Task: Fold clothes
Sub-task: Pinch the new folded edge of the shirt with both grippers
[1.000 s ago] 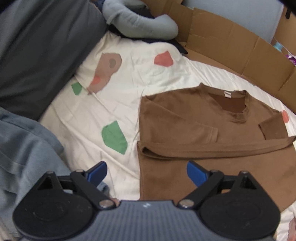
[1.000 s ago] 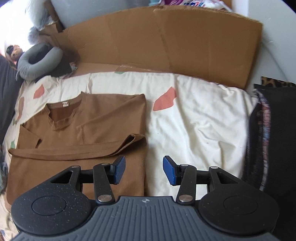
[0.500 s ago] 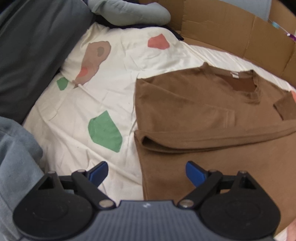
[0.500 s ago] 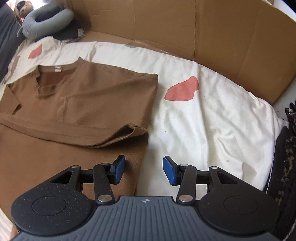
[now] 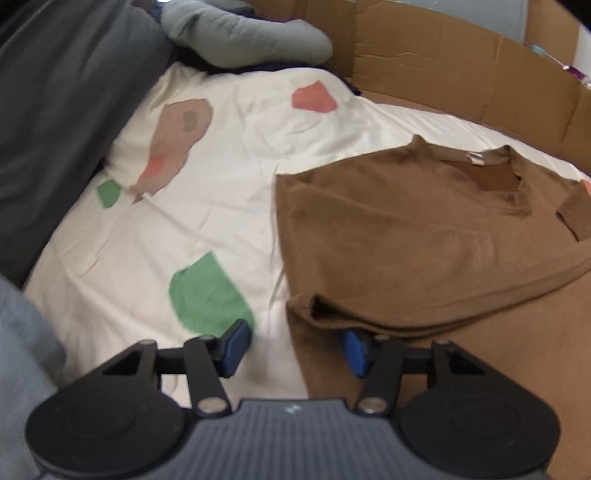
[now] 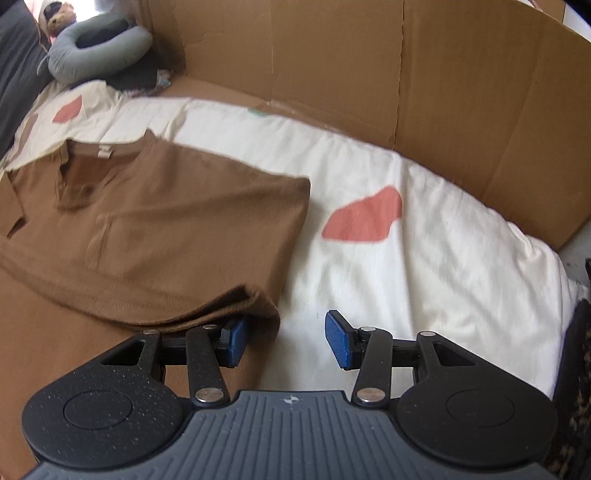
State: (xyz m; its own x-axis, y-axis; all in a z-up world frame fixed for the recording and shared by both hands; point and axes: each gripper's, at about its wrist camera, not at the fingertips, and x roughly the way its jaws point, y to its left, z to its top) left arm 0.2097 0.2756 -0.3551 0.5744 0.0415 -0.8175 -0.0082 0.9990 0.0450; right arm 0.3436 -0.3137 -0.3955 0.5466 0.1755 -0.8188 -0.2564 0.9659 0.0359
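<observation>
A brown T-shirt (image 5: 406,236) lies flat on a cream sheet (image 5: 229,221), its lower part folded up so the hem runs across the chest. My left gripper (image 5: 295,349) straddles the shirt's left edge at the fold corner. Its jaws are closing, one blue pad on the sheet and the other tucked at the hem fold, neither pressing the cloth. In the right wrist view the T-shirt (image 6: 166,221) has its right fold corner between the pads of my right gripper (image 6: 287,342). That gripper is open, its left pad partly under the folded hem.
Cardboard walls (image 6: 406,74) ring the far side of the sheet (image 6: 406,277). A grey neck pillow (image 5: 240,33) lies at the back left beside a dark grey cushion (image 5: 55,110). Grey-blue cloth (image 5: 22,350) sits at the near left, dark patterned fabric (image 6: 576,369) at the right.
Both grippers have come down and closer to the shirt's folded hem corners. The left gripper's jaws have narrowed. The right gripper's gap is unchanged.
</observation>
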